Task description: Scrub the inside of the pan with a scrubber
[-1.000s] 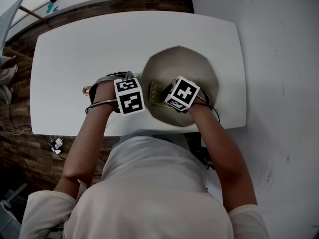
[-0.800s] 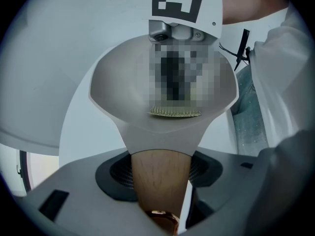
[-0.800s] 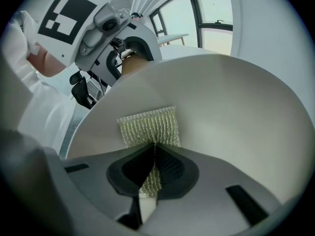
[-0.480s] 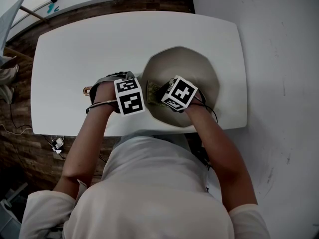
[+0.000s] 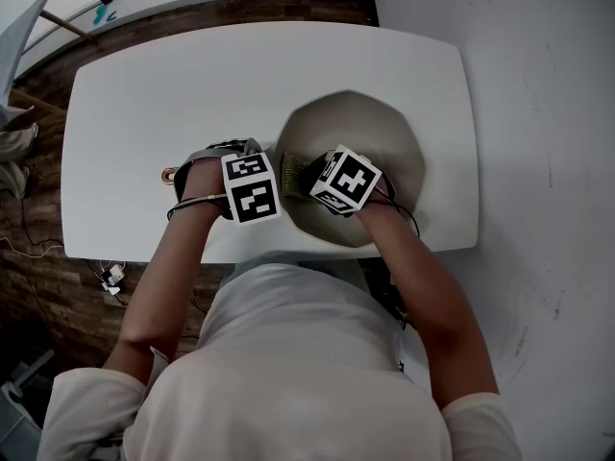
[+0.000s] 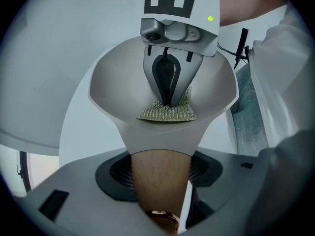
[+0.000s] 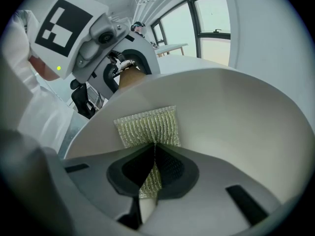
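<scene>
With the left gripper point(image 6: 160, 183) clamped on the handle point(image 6: 158, 167), the right gripper point(image 7: 153, 168) tilts into the pan point(image 7: 231, 112), fingers point(image 7: 172, 167) pinching the scrubber point(image 7: 147, 127).

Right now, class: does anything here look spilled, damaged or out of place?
Nothing stands out. The left gripper is shut on the wooden handle of the pan, the right gripper presses the scrubber against its inside, and no spill shows on the table.

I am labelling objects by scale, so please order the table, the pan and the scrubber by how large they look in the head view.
1. table: largest by far.
2. pan: clearly smaller than the table.
3. scrubber: smallest, though only part of it shows.
</scene>
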`<state>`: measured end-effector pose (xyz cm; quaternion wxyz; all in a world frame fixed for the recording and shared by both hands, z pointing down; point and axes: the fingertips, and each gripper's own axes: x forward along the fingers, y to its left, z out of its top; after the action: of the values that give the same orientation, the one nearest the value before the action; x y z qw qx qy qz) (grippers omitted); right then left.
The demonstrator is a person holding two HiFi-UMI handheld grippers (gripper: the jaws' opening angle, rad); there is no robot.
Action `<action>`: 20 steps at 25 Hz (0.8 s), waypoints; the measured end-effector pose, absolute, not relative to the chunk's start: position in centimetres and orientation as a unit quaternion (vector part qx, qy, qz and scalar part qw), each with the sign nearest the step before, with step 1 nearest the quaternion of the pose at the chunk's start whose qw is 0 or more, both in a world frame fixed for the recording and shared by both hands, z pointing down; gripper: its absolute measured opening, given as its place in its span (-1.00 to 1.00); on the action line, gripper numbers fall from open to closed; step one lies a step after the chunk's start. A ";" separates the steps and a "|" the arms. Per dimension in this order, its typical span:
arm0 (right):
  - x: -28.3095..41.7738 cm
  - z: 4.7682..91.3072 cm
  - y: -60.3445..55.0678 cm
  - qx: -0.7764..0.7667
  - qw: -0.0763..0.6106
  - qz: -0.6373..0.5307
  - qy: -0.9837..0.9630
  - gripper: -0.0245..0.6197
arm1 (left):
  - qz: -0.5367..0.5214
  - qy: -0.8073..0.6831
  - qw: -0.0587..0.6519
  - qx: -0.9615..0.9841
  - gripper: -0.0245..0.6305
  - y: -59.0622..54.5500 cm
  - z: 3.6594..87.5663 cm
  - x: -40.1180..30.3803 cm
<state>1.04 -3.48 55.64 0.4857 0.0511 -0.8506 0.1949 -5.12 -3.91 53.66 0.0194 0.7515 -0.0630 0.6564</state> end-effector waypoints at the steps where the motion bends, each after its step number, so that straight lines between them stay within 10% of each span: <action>1: 1.0 55.6 -3.5 0.052 0.483 0.194 -0.852 -0.84 | 0.656 -0.063 0.019 0.751 -0.10 -3.9 53.7 -5.1; 20: -0.6 54.0 -4.2 0.066 0.424 0.198 -0.881 -0.84 | 0.656 -0.065 0.020 0.752 -0.10 -3.9 53.6 -5.1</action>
<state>-0.58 -4.20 54.02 0.4238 0.0659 -0.8813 0.1985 -5.11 -3.93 53.63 0.0197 0.7516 -0.0650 0.6561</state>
